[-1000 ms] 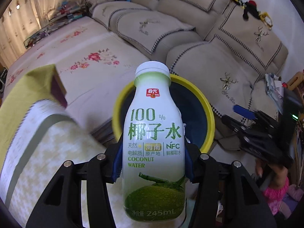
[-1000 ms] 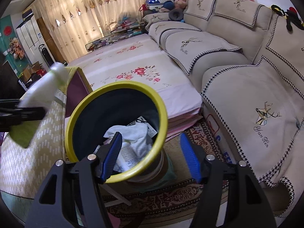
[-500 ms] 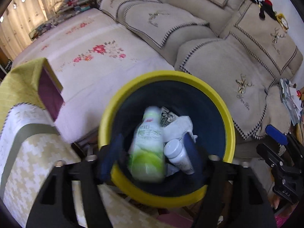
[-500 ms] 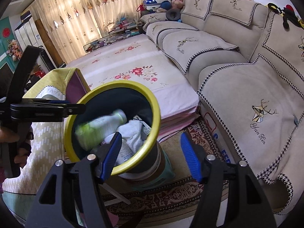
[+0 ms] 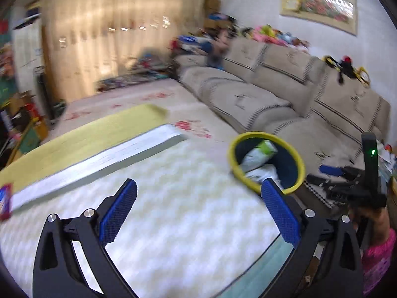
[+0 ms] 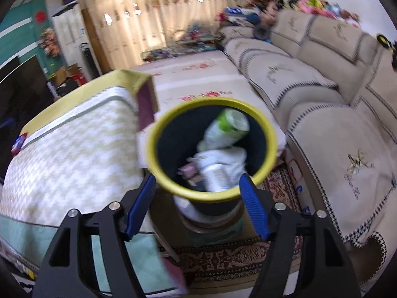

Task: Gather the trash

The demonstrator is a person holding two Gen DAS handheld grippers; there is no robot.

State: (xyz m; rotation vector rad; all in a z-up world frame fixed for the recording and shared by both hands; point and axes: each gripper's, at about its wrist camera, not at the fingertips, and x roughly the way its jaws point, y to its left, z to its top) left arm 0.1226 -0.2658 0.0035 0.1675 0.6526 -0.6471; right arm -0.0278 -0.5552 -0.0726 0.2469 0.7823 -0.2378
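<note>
The yellow-rimmed trash bin (image 6: pixel 269 134) stands beside the table, right ahead of my right gripper (image 6: pixel 197 198), which is open and empty. The green-and-white coconut water bottle (image 6: pixel 227 130) lies inside the bin on white crumpled paper (image 6: pixel 220 166). In the left wrist view the bin (image 5: pixel 299 164) is at the right with the bottle (image 5: pixel 259 152) in it. My left gripper (image 5: pixel 198 206) is open and empty above the table's zigzag cloth (image 5: pixel 173 198). The right gripper also shows at the far right of the left wrist view (image 5: pixel 347 186).
A small red and blue wrapper (image 5: pixel 5 201) lies at the table's left edge; it also shows in the right wrist view (image 6: pixel 18 144). A beige sofa (image 6: pixel 335 87) runs along the right. A patterned rug (image 6: pixel 223 260) lies under the bin.
My left gripper opened and dropped the coconut water bottle into the bin, then swung left and back over the table. My right gripper stayed open and moved closer to the bin.
</note>
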